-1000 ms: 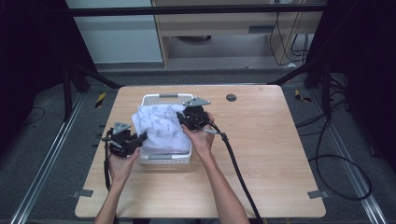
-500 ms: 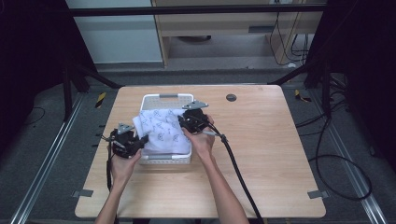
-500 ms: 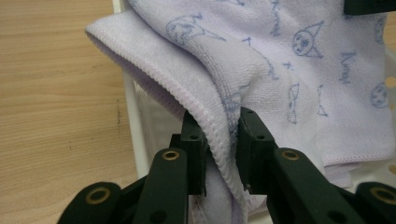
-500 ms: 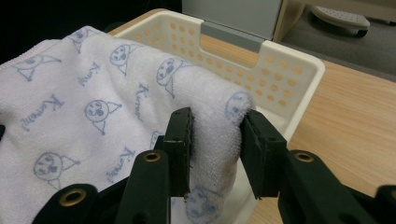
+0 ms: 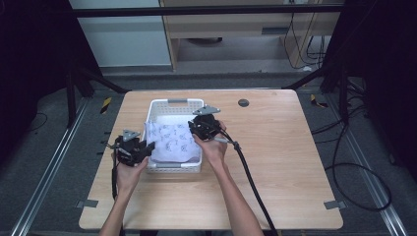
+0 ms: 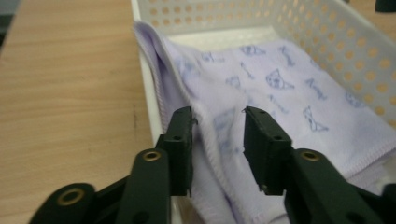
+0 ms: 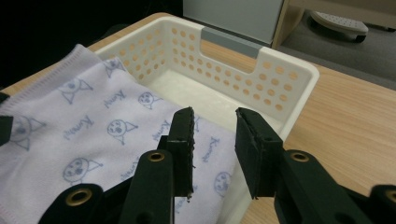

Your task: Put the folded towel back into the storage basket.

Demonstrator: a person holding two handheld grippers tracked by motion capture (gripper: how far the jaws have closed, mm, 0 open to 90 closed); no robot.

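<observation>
— High view, left of centre: what is the left gripper (image 5: 132,150) doing?
— Its jaws have just been opening, the cloth (image 5: 172,140) loose between them.
— And further right?
— Cloth lies in the white basket (image 5: 177,103); the right gripper (image 5: 204,125) stands spread, pinching nothing.

Patterned cloth (image 5: 172,140) in white basket (image 5: 174,103) between grippers

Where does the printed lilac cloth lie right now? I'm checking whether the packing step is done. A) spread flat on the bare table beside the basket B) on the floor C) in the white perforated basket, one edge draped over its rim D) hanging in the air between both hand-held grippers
C: the cloth lies inside the white basket, its edge draped over the rim by the left hand-held gripper.
</observation>
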